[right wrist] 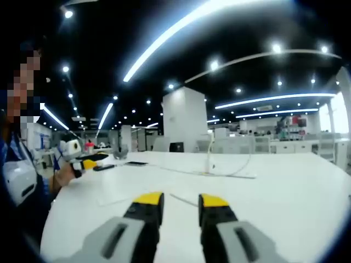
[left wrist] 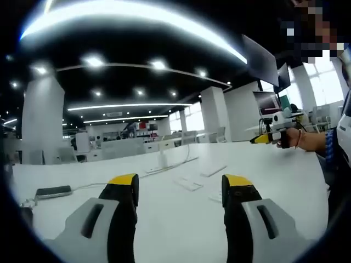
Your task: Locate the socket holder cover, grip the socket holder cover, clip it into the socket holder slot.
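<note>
Yellow-tipped jaws of the left gripper [left wrist: 180, 189] are seen spread wide over the white table [left wrist: 164, 230], nothing held. Just past them, a bit right of centre, small flat white pieces [left wrist: 189, 183] are laid out, probably the socket holder cover, though that can't be confirmed; one longer strip [left wrist: 214, 171] lies slantwise beyond. The right gripper [right wrist: 181, 201] is parted narrowly and empty, with only a thin pale strip [right wrist: 184, 200] ahead. So the left one is judged nearer.
</note>
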Available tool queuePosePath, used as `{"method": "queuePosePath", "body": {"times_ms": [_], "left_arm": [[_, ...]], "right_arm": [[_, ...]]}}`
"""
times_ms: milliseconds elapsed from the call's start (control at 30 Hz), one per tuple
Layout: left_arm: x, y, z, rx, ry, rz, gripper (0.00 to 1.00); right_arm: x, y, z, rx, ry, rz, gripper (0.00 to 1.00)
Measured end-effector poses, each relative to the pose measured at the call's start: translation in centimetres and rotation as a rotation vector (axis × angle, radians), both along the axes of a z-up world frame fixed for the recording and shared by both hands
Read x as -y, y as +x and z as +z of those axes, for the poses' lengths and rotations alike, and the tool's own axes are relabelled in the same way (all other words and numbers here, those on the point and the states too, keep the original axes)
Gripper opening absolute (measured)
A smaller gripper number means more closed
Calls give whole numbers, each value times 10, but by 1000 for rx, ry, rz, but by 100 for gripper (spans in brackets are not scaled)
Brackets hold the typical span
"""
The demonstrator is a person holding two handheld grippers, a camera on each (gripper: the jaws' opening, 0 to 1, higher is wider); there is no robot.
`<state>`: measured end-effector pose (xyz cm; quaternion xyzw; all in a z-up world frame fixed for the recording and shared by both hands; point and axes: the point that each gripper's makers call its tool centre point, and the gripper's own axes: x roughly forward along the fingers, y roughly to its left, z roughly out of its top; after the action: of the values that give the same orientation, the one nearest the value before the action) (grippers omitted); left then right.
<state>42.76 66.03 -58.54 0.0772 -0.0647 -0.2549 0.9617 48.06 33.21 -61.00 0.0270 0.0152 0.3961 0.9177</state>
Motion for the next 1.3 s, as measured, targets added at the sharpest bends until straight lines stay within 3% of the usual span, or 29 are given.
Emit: {"method": "queuePosePath", "body": {"times_ms": [67,300,500,767,933,1100,1233,1300], "left_arm": [[7,1,-2,0,41,-8,64],[21,4,1,5,48,-43,57],[28,15,-14,-75,142,-50,53],[68,15,-16,-157,252,-206,52],[81,11,-20,-287,267,-257,54],[96,-3,-28,-478,291,-274,47],[107,-7,-24,-535,301,-269,45],[111,-9,-29,-598,324,-270,45]], "right_arm": [[-1,0,-1,-4,-5,3,27],[-4,0,-8,-14,-37,9,27],[-5,0,-11,-24,-51,21,27],[-7,-2,-14,-33,-60,28,27],[-9,-6,-16,-42,-68,24,27],[-12,-10,-18,-47,-82,32,27],[-15,-12,-20,-52,-97,41,27],[-16,-13,-21,-54,-104,43,27]]}}
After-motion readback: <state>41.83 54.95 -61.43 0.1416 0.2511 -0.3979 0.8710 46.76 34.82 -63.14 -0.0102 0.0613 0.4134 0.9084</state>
